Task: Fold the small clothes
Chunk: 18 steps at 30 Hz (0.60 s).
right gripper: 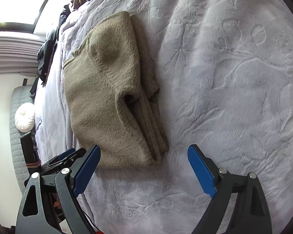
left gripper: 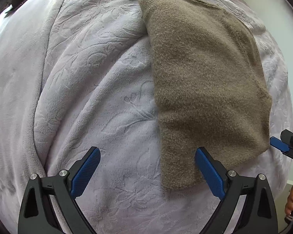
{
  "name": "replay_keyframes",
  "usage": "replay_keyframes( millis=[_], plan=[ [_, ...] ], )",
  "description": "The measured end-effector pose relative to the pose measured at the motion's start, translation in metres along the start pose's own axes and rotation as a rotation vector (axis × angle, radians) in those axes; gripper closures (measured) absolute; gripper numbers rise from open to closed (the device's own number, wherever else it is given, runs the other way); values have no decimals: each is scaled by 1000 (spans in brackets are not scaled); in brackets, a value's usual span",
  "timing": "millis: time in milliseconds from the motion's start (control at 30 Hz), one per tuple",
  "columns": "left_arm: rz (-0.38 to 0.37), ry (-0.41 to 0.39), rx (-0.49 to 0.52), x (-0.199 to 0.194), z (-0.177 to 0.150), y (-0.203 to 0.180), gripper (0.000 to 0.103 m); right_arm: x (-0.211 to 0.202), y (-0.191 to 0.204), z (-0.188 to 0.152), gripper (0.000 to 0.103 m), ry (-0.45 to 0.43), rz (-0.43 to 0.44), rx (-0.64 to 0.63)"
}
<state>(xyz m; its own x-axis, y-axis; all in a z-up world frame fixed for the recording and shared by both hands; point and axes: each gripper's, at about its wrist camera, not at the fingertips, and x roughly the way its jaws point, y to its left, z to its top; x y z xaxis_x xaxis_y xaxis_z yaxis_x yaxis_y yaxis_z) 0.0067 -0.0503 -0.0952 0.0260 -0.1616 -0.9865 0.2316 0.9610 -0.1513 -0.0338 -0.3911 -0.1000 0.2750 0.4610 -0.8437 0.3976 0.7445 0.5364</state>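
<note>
A tan knit sweater (left gripper: pixel 205 78), folded into a long narrow stack, lies flat on a pale lilac embossed blanket (left gripper: pixel 87 78). My left gripper (left gripper: pixel 148 150) points straight down over the sweater's near left corner. It is open wide, its right pad just over the knit edge and nothing pinched. In the right wrist view the sweater (right gripper: pixel 107 97) shows layered folded edges along its right side. My right gripper (right gripper: pixel 143 148) stands open just off the sweater's near end and grips nothing. Its blue tip (left gripper: pixel 279 144) also shows beside the sweater's right corner.
The blanket (right gripper: pixel 224 78) spreads wide to the right of the sweater. Dark clothes (right gripper: pixel 46 54) are piled along the bed's far left edge. A white round cushion (right gripper: pixel 25 120) rests on a grey quilted surface beyond it. A person's fingers (left gripper: pixel 291 200) hold the right tool.
</note>
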Motion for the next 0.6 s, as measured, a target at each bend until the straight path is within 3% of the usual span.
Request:
replay_keyframes(
  millis=[367, 600],
  plan=[
    [-33, -19, -29, -6, 32, 10, 5, -2, -3, 31, 10, -21, 17, -9],
    [-159, -71, -60, -16, 74, 33, 5, 5, -6, 56, 10, -15, 109, -26]
  ],
)
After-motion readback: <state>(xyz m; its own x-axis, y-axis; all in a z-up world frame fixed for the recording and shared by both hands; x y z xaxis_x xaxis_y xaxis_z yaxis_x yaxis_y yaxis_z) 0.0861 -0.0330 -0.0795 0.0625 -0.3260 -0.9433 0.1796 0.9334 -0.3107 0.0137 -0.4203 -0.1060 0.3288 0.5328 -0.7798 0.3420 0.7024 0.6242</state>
